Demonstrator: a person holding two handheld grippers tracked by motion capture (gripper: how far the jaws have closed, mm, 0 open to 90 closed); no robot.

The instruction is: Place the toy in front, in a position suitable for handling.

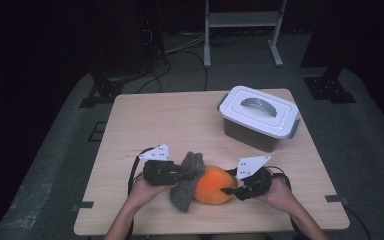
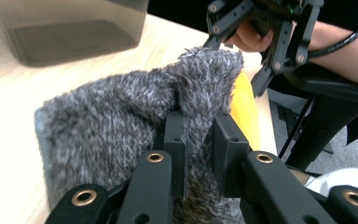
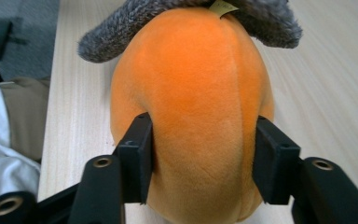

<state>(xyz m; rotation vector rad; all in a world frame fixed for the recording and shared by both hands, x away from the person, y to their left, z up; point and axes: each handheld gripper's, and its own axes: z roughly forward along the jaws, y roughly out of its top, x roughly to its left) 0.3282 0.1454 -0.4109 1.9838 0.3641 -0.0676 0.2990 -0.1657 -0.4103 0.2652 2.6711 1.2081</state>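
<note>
An orange plush ball (image 1: 211,185) lies near the table's front edge, and a grey fuzzy cloth piece (image 1: 185,192) is draped against its left side. My left gripper (image 1: 187,172) comes in from the left. In the left gripper view it (image 2: 199,130) is shut on a fold of the grey cloth (image 2: 107,121), with the orange plush (image 2: 244,109) behind. My right gripper (image 1: 228,189) meets the ball from the right. In the right gripper view its jaws (image 3: 203,158) straddle the orange plush (image 3: 191,79), with both pads pressed into its sides. The grey cloth (image 3: 135,23) caps the ball's far end.
A grey plastic box with a white handled lid (image 1: 258,117) stands at the back right of the wooden table (image 1: 155,125). Its dark wall (image 2: 70,28) is also in the left gripper view. A small yellow tag (image 3: 221,7) pokes out by the cloth. Dark floor and stands surround the table.
</note>
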